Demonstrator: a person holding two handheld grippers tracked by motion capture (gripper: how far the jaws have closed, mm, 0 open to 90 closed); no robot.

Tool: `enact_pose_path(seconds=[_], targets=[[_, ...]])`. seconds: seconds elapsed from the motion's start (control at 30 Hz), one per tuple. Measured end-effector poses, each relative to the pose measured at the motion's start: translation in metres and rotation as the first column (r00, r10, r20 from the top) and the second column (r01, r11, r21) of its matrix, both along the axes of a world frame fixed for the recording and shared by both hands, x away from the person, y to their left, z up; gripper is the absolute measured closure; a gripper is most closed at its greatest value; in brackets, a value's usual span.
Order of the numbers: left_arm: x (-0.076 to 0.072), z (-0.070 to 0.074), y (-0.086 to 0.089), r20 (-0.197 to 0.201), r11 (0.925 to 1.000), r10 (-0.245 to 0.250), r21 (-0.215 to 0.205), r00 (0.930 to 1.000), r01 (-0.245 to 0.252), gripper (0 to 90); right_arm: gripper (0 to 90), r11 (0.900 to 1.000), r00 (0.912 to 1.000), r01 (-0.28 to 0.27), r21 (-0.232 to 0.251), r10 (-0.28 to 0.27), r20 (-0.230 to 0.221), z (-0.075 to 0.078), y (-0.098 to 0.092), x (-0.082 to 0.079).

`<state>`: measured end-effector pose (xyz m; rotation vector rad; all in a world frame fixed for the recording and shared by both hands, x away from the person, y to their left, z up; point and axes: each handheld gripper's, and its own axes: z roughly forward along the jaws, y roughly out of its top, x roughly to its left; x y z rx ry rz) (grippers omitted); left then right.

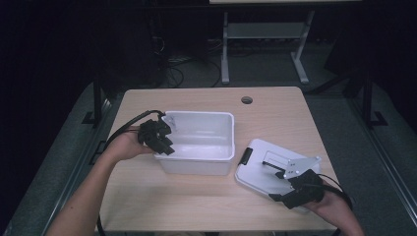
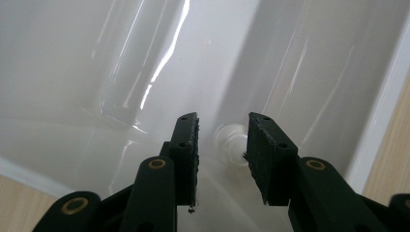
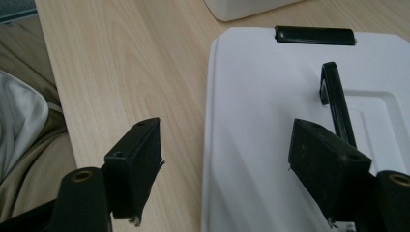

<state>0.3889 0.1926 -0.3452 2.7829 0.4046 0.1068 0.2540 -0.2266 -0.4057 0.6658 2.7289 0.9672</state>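
Left gripper (image 2: pixel 222 140) sat inside white bin (image 2: pixel 145 72), jaws closed in around a small clear knob (image 2: pixel 231 143).

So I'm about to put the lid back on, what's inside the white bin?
The white bin looks bare in the high view: just glossy white floor and walls. The left tool at its left rim covers that corner.

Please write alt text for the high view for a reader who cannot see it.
The left gripper grips the near-left rim of an open white plastic bin on a light wooden table. The right gripper hovers, jaws open, over the bin's flat white lid.
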Motion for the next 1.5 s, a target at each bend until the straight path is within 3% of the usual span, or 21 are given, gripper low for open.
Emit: enact_pose_path(seconds=[0.57, 1.5], targets=[[-0.004, 0.014, 0.009, 0.003, 0.9997, 0.02, -0.014, 0.9998, -0.02, 61.4, 26.5, 1.0, 0.9999, -0.007, 0.014, 0.008, -0.015, -0.003, 0.003, 0.002], [-0.031, 0.056, 0.033, 0.08, 0.9984, 0.049, -0.033, 0.9955, -0.047, 58.4, 26.4, 1.0, 0.9998, -0.001, -0.001, 0.001, -0.02, -0.006, 0.004, 0.005]])
